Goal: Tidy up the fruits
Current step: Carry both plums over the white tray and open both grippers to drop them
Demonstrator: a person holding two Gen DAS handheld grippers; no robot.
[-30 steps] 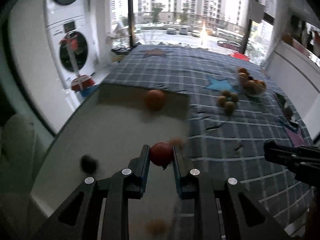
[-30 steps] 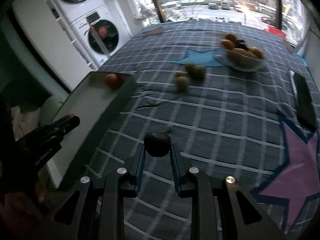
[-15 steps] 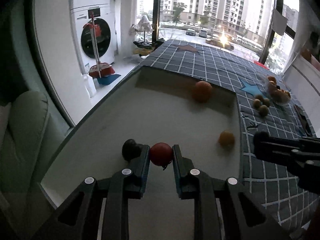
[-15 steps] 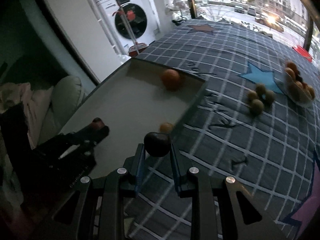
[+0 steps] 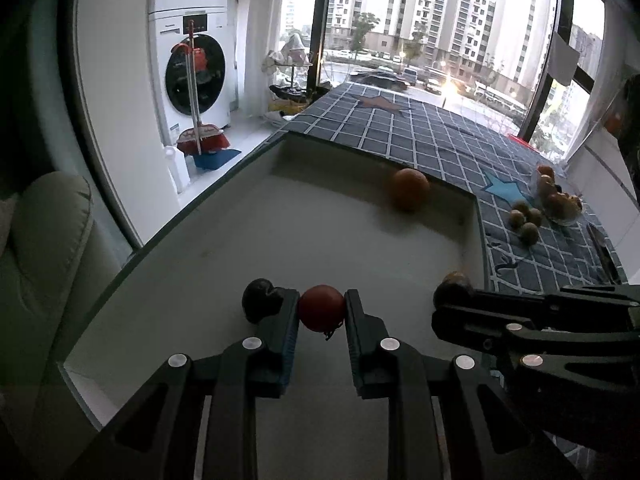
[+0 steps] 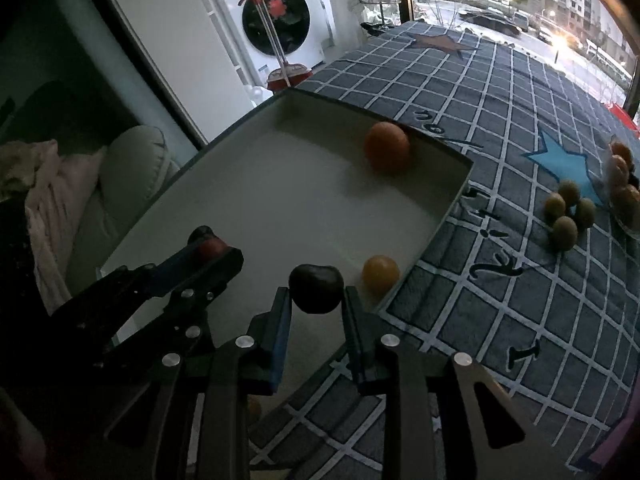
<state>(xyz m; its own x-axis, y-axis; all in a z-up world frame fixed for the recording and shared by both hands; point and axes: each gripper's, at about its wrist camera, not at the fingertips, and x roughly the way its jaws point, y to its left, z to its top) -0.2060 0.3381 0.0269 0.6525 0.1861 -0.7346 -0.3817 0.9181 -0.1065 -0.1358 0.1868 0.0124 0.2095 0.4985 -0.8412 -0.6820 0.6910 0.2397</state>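
Observation:
My left gripper is shut on a red fruit low over the white tray. A dark plum lies in the tray just left of its left finger. My right gripper is shut on a dark fruit above the tray's near right edge; it also shows in the left wrist view. An orange sits in the tray's far corner and a small yellow fruit by its right wall.
Three green-brown fruits lie on the checked cloth next to a glass bowl of fruit. A dark phone lies at the right. A washing machine and cushion are left of the table.
Both grippers have moved left over the tray with their fruits held. The left one has come down beside the dark plum; the right one now hangs over the tray's right edge.

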